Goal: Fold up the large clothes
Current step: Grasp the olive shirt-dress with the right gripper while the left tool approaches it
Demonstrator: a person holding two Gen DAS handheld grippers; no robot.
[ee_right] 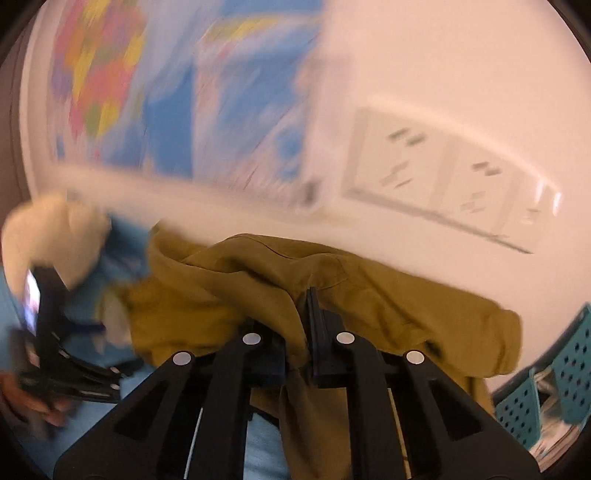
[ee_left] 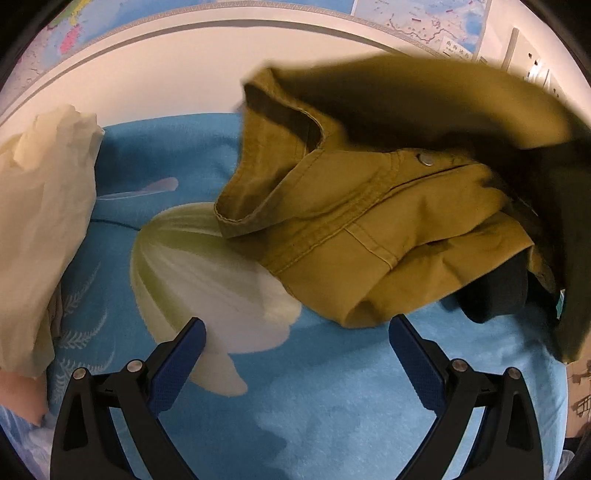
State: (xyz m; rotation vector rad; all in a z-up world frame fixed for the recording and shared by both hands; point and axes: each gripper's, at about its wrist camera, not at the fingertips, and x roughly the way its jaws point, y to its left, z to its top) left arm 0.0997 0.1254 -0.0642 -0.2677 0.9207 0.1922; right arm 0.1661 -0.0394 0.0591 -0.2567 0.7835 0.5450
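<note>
A mustard jacket (ee_left: 369,221) lies crumpled on the blue bed sheet (ee_left: 332,406), its collar and a snap button showing and its far part lifted and blurred. My left gripper (ee_left: 297,325) hovers open just in front of the jacket's near hem, with nothing between its blue pads (ee_left: 177,365). In the right wrist view, my right gripper (ee_right: 301,317) is shut on a fold of the mustard jacket (ee_right: 240,295), which drapes over and hides the left finger. That view is motion-blurred.
A cream garment (ee_left: 44,221) is heaped at the left of the bed. Something dark (ee_left: 495,295) sits under the jacket's right side. Maps (ee_left: 424,22) and wall sockets (ee_right: 443,173) are on the wall behind. A teal perforated basket (ee_right: 546,387) stands at the right. A hand (ee_right: 33,402) shows at the left.
</note>
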